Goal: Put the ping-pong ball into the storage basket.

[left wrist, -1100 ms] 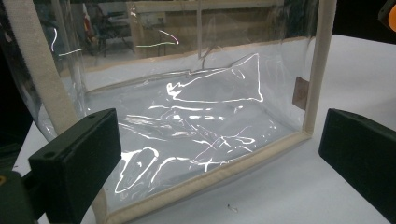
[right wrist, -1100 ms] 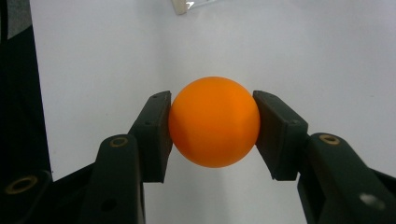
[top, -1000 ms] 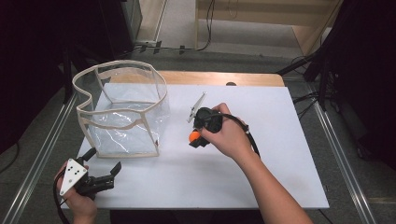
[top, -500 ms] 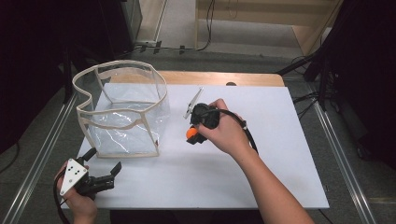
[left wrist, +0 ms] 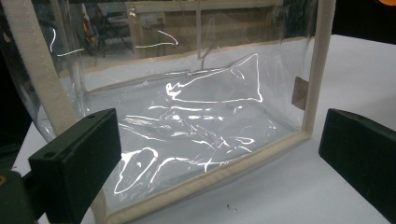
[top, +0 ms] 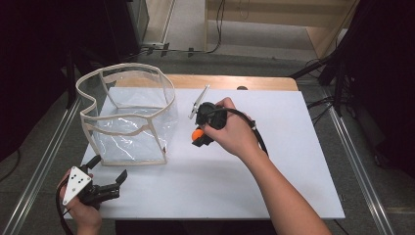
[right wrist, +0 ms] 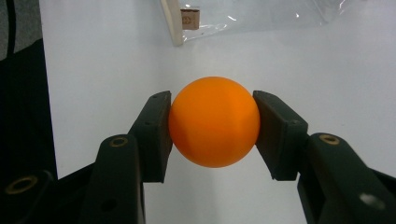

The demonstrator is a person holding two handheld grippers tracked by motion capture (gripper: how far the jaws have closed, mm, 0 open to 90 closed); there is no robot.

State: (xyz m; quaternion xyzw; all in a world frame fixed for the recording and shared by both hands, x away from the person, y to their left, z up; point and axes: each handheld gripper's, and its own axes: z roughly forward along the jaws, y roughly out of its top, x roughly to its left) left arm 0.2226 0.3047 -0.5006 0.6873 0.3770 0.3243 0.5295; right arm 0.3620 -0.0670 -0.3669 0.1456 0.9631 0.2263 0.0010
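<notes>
An orange ball (right wrist: 214, 121) sits squeezed between the two black jaws of my right gripper (right wrist: 214, 133). In the high view that ball (top: 197, 133) shows at the tip of the right gripper (top: 200, 137), held above the white table top just right of a clear plastic bag with a cream fabric trim (top: 128, 115). My left gripper (top: 108, 176) rests open at the table's near left corner, its jaws wide apart and pointing at the bag (left wrist: 187, 121), with nothing between them.
The white board (top: 274, 166) covers a wooden table. A thin metal tool like tweezers (top: 198, 102) lies behind the right hand. Metal rails (top: 44, 161) run along both sides, and cables trail on the floor beyond.
My right gripper has carried the orange ball a little to the left, toward the bag. The left gripper has stayed put.
</notes>
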